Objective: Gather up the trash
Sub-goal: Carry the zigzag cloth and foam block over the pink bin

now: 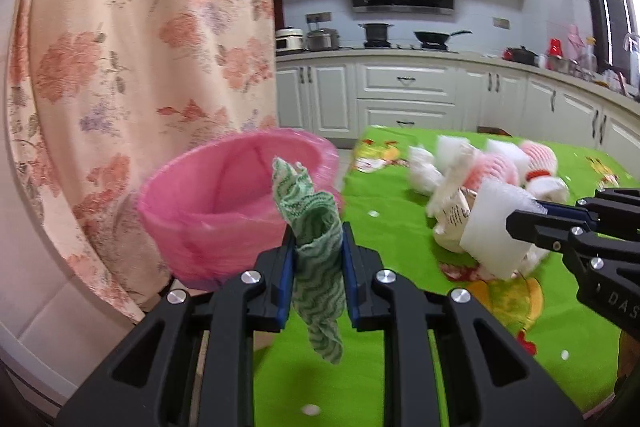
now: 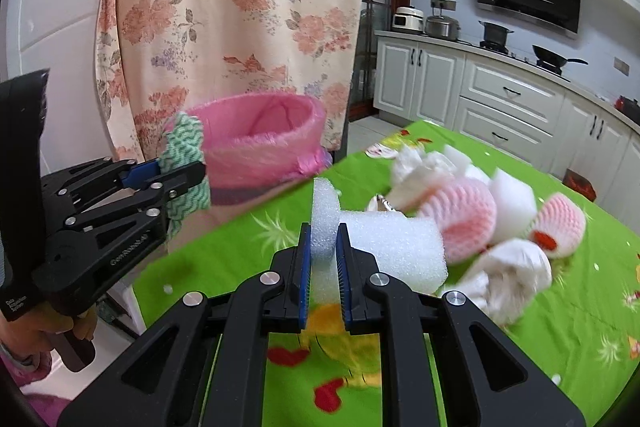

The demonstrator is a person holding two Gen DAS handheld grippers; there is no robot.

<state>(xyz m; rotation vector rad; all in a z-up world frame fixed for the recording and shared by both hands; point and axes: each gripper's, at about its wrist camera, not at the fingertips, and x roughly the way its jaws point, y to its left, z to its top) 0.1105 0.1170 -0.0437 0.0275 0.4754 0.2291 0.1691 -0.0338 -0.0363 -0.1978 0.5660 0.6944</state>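
My left gripper (image 1: 318,243) is shut on a green-and-white patterned cloth (image 1: 316,227) and holds it just in front of the pink-lined trash bin (image 1: 224,203). It also shows in the right wrist view (image 2: 182,167) with the cloth (image 2: 184,147), beside the bin (image 2: 260,151). My right gripper (image 2: 323,247) is shut on a white foam piece (image 2: 384,247) above the green tablecloth. In the left wrist view the right gripper (image 1: 520,223) and the foam (image 1: 494,231) are at the right. A pile of white and pink foam trash (image 2: 480,219) lies on the table.
The table has a bright green cloth (image 1: 380,307). The bin stands off the table's left edge, in front of a floral curtain (image 1: 140,27). White kitchen cabinets (image 1: 404,95) and a stove with pots run along the back.
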